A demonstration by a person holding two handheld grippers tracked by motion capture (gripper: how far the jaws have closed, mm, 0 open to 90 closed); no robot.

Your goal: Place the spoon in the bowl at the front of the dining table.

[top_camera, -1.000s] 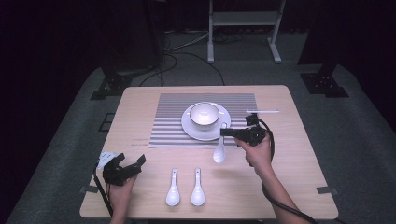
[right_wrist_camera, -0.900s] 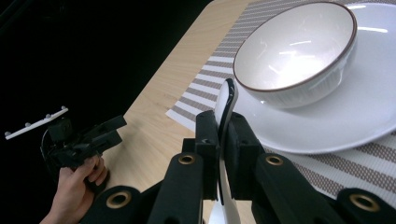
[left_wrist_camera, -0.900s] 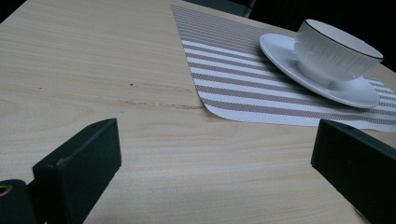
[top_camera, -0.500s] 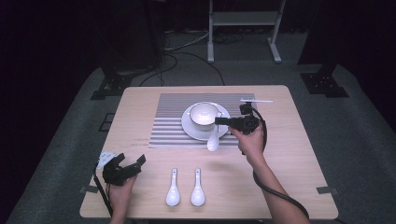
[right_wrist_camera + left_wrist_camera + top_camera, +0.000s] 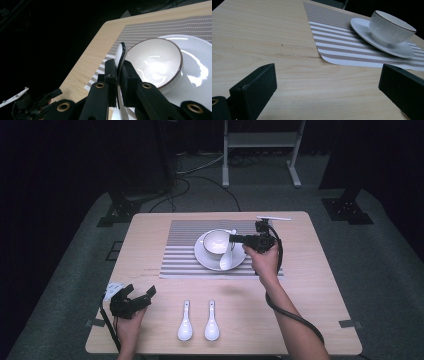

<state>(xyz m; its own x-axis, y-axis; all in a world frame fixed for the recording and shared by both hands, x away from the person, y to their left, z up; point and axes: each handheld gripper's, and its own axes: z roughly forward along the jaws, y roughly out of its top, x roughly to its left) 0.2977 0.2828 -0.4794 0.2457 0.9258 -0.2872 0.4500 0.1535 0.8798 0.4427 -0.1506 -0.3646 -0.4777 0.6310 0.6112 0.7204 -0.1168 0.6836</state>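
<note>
A white cup (image 5: 216, 242) sits on a white saucer (image 5: 202, 255) in the middle of a striped placemat (image 5: 180, 255). My right gripper (image 5: 235, 239) is just right of the cup, shut on the handle of a white spoon (image 5: 226, 261) whose bowl hangs down over the saucer's front right. In the right gripper view the spoon handle (image 5: 121, 55) stands edge-on between the shut jaws, beside the cup (image 5: 155, 60). Two more white spoons (image 5: 184, 322) (image 5: 211, 321) lie side by side near the front edge. My left gripper (image 5: 145, 296) rests open at the front left, pointing toward the cup (image 5: 390, 27).
The wooden table (image 5: 310, 290) has bare wood to the right of and in front of the placemat. A thin white strip (image 5: 273, 218) lies at the far right edge. A metal stand (image 5: 260, 150) and cables are on the floor behind.
My right gripper carried the spoon away from the front of the saucer, up and back to the cup's right side. The left gripper has stayed put.
</note>
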